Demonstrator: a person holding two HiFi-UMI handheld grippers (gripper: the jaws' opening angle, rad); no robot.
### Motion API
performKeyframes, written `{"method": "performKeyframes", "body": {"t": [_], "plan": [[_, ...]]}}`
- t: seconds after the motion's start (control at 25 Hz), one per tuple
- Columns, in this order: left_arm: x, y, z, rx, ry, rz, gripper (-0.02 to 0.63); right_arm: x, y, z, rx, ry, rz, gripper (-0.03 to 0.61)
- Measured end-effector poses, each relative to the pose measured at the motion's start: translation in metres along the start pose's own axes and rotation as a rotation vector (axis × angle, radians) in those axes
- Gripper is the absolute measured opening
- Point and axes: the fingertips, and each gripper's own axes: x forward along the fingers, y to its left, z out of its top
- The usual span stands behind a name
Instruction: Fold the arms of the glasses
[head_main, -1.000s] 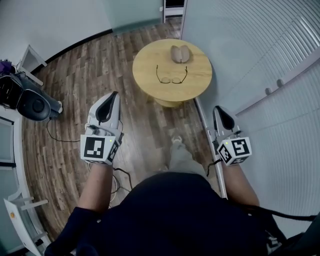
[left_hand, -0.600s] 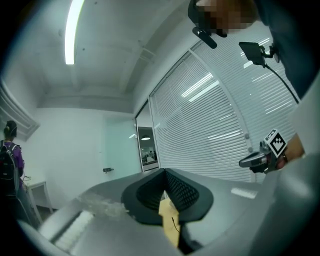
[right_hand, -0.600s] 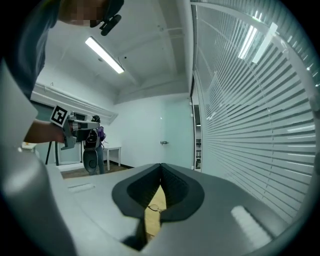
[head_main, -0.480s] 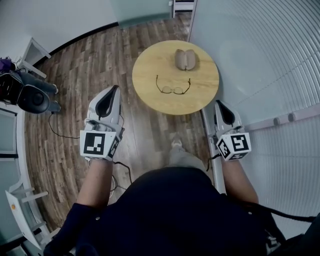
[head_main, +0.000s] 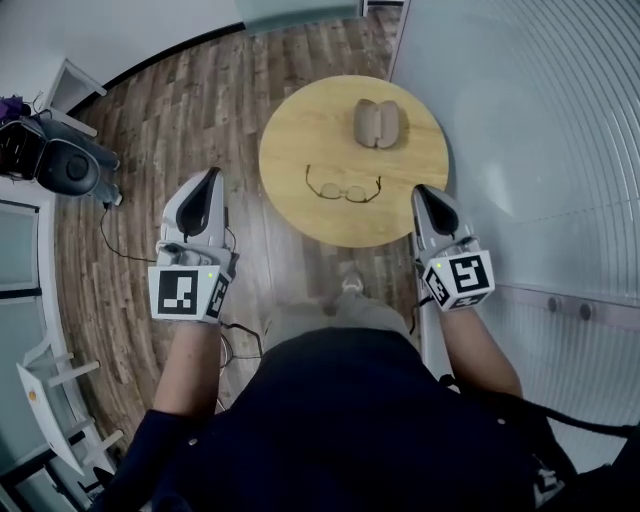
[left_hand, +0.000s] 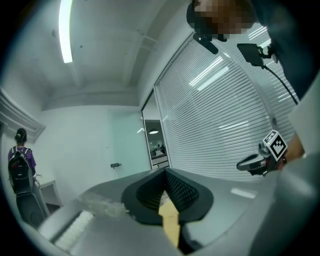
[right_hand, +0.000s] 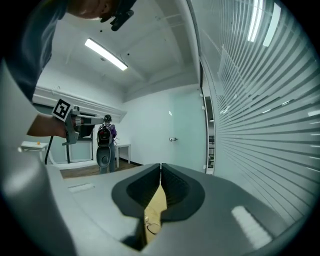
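The left fingers (head_main: 203, 200) and right fingers (head_main: 434, 208) are shut, holding nothing. Thin dark-rimmed glasses (head_main: 343, 188) lie ahead of them on the round wooden bench (head_main: 290, 150).

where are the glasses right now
In the head view the glasses lie unfolded on the round wooden table, near its middle, just on the person's side of the tan case.

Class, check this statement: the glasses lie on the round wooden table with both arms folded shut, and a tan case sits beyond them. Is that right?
Not quite. The head view shows the glasses with both arms spread open, not folded. The rest holds: they lie on the round wooden table, and the tan case sits beyond them.
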Motion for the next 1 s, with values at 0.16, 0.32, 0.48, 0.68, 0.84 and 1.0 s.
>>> {"method": "performKeyframes", "body": {"t": [0.16, 0.32, 0.48, 0.68, 0.84, 1.0], "plan": [[0.027, -0.001, -0.027, -0.021, 0.038, -0.020, 0.002, 0.023, -0.009, -0.015, 0.018, 0.023, 0.003, 0.032], [0.048, 0.002, -0.051, -0.034, 0.064, -0.068, 0.002, 0.041, -0.008, -0.022, 0.010, 0.037, -0.010, 0.038], [0.069, -0.004, -0.092, -0.049, 0.112, -0.131, 0.002, 0.053, -0.010, -0.052, 0.034, 0.076, -0.053, 0.041], [0.090, -0.011, -0.127, -0.057, 0.159, -0.182, 0.002, 0.069, -0.012, -0.086, 0.072, 0.120, -0.081, 0.046], [0.106, -0.014, -0.144, -0.045, 0.184, -0.216, 0.002, 0.081, -0.019, -0.107, 0.088, 0.141, -0.092, 0.049], [0.119, -0.013, -0.161, -0.054, 0.199, -0.222, 0.002, 0.091, -0.027, -0.132, 0.103, 0.173, -0.102, 0.055]]}}
